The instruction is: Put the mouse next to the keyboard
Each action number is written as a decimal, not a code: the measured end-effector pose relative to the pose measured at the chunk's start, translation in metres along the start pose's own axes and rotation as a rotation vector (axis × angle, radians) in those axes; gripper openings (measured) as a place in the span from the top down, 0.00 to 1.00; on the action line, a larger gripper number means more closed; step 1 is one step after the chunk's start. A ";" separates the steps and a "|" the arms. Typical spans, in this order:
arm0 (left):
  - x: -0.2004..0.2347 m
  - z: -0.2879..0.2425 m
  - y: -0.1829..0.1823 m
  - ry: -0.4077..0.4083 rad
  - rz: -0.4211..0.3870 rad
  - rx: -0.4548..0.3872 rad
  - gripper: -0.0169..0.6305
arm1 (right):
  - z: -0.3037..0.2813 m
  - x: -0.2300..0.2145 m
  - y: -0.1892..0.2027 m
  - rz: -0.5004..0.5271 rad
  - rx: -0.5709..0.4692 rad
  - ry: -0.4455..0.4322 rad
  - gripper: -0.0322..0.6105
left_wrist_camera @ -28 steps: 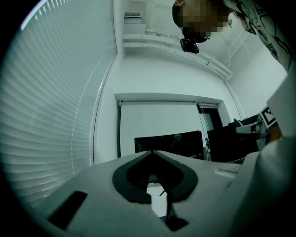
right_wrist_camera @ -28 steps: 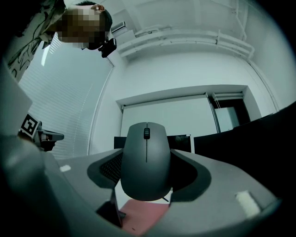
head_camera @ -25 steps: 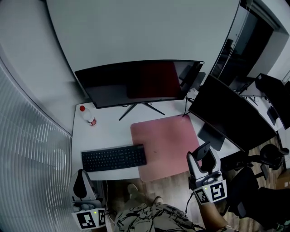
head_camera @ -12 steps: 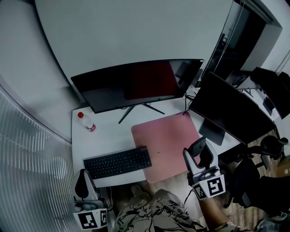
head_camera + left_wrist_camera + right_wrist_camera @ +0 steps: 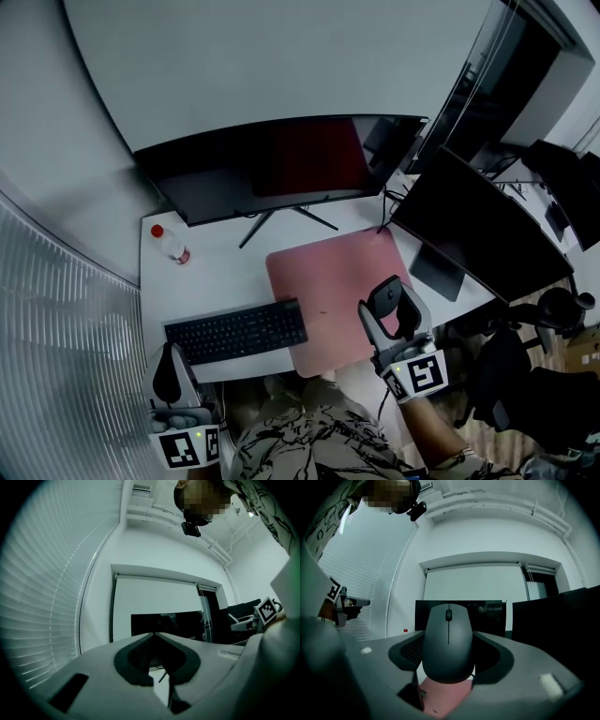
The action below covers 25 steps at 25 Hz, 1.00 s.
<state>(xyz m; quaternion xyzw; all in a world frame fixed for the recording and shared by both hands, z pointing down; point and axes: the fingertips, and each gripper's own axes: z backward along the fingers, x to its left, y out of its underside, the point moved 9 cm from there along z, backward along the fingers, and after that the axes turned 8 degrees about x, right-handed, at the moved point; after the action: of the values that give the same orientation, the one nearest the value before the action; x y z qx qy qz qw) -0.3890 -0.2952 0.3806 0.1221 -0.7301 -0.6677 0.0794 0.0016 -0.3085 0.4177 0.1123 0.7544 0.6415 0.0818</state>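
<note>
Right gripper [image 5: 388, 314], clamped on mouse [image 5: 448, 641], has moved left over pink mat [image 5: 323, 277], closing on keyboard [image 5: 236, 331]; set-down likely next. Left gripper [image 5: 170, 372] jaws together, empty.

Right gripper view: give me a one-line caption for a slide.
The right gripper holds a dark grey mouse between its jaws over the pink desk mat, facing a dark monitor.
</note>
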 end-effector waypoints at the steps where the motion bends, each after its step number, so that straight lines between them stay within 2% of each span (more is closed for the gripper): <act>1: -0.003 -0.001 -0.001 -0.003 -0.001 0.003 0.98 | -0.004 -0.002 0.003 0.008 0.012 -0.004 0.48; 25: -0.035 -0.011 0.001 -0.047 -0.020 0.024 0.98 | -0.077 -0.005 0.121 0.120 0.336 -0.156 0.48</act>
<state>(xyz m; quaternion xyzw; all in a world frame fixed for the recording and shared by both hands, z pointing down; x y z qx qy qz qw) -0.3521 -0.2956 0.3845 0.1147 -0.7384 -0.6623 0.0543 -0.0062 -0.3646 0.5494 0.2183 0.8343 0.4996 0.0818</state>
